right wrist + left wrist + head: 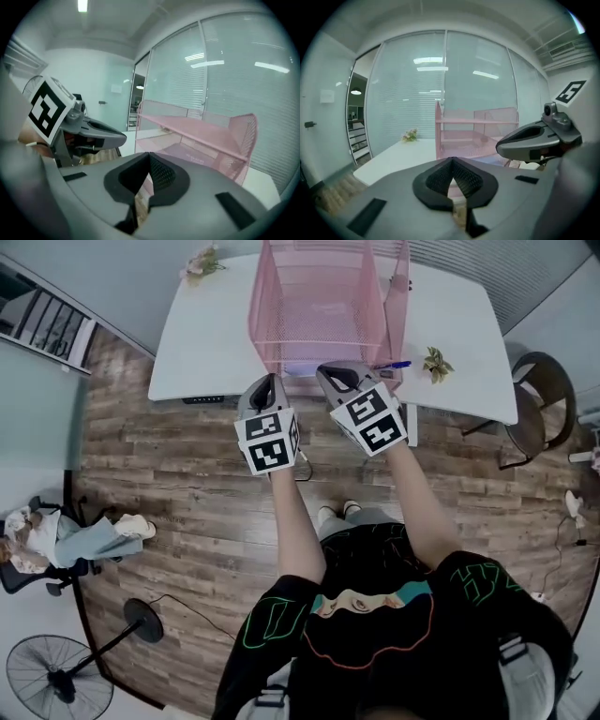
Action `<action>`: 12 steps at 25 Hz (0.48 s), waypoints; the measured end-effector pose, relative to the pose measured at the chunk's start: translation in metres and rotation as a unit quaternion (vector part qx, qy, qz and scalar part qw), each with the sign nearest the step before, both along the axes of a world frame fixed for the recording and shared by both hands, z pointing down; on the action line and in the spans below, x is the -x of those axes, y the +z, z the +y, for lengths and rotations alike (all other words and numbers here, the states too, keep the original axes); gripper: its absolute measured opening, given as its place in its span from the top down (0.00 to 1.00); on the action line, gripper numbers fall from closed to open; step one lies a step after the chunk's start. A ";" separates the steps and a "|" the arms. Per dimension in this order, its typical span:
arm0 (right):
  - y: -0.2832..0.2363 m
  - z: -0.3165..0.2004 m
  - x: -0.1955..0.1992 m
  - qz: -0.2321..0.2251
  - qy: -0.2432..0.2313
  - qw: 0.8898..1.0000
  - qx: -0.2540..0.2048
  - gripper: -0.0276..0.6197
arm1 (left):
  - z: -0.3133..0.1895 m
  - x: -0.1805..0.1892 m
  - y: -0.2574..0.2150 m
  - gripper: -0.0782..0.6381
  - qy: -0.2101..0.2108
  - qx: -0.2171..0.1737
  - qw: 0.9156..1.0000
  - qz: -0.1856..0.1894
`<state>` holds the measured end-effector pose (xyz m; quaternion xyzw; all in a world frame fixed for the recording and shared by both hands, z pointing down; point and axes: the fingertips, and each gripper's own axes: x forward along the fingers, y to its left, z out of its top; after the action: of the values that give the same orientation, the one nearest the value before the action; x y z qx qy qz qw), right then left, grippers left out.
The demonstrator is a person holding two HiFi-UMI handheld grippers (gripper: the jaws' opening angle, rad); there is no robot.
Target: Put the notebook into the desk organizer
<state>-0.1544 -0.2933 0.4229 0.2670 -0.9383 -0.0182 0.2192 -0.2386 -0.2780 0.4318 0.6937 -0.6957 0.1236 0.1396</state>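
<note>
The pink wire desk organizer [319,306] stands on the white table [202,343], towards its front edge. A pale lilac notebook [199,158] lies flat on its bottom shelf. My two grippers hang side by side in the air just in front of the organizer, level with the table's front edge. The left gripper [272,381] is shut, its dark pads meeting at the tips [452,161] with nothing between them. My right gripper [336,371] is also shut and empty [149,157]. Each shows in the other's view: the right gripper [534,140], the left gripper [93,131].
A blue pen [396,364] and a small dried flower [436,362] lie right of the organizer; another flower sprig [202,261] lies at the far left corner. A chair [539,399] stands right of the table. A fan [56,676] and a loaded office chair [47,540] stand at my left.
</note>
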 end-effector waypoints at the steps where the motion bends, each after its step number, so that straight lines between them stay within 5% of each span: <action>1: -0.014 0.001 0.000 -0.025 -0.002 1.000 -0.003 0.95 | 0.003 0.000 -0.016 0.90 -0.002 -0.025 1.000 -0.006; 7: -0.092 0.005 -0.004 -0.140 -0.002 0.990 -0.032 0.95 | 0.018 -0.002 -0.104 0.90 -0.013 -0.136 0.989 -0.061; 12: -0.135 0.003 -0.024 -0.180 0.023 0.982 -0.053 0.95 | 0.032 -0.009 -0.150 0.90 -0.021 -0.185 0.979 -0.088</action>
<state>-0.1303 -0.2904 0.2882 0.2989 -0.9536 -0.0141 0.0323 -0.2292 -0.2463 0.2815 0.6792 -0.7305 0.0498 -0.0503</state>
